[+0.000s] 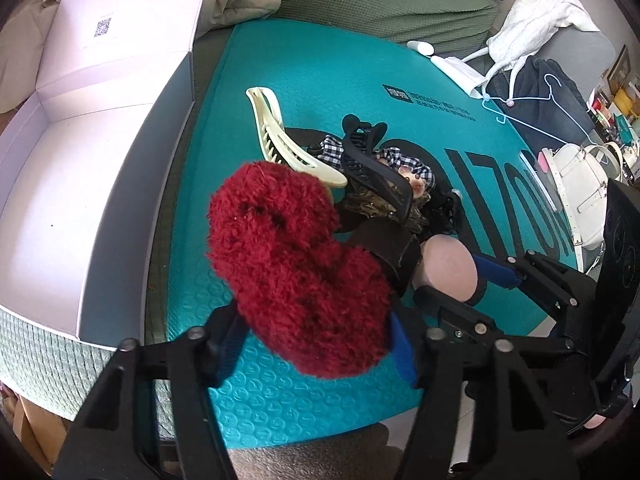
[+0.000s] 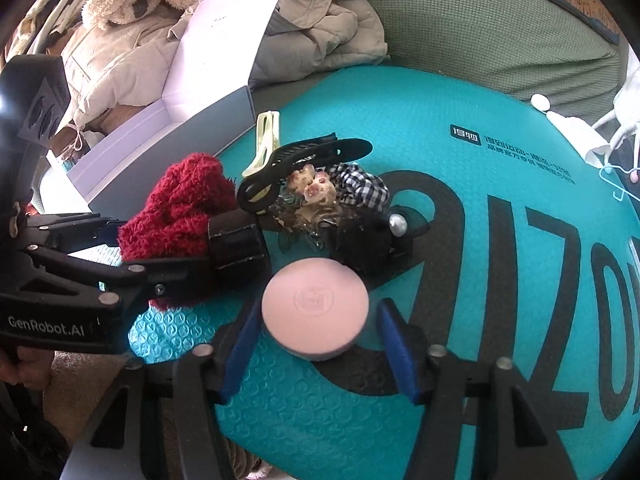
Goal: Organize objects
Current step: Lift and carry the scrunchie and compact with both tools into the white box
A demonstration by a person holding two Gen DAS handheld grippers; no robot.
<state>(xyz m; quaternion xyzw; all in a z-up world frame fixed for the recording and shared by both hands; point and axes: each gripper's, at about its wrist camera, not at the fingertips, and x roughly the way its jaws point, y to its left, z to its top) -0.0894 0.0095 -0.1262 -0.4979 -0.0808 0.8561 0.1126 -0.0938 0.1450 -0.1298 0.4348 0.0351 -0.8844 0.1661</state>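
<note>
Left jaws around red scrunchie (image 1: 300,268); right agape.

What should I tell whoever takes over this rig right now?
Left claw: shut on the red fuzzy scrunchie, lifted above the teal mat.
Right claw: open, fingers either side of the pink round case, not gripping.
White box sits open to the left, nothing visible inside.
Left: cream clip, black clip, checked bow, the rest of the pile.
</note>
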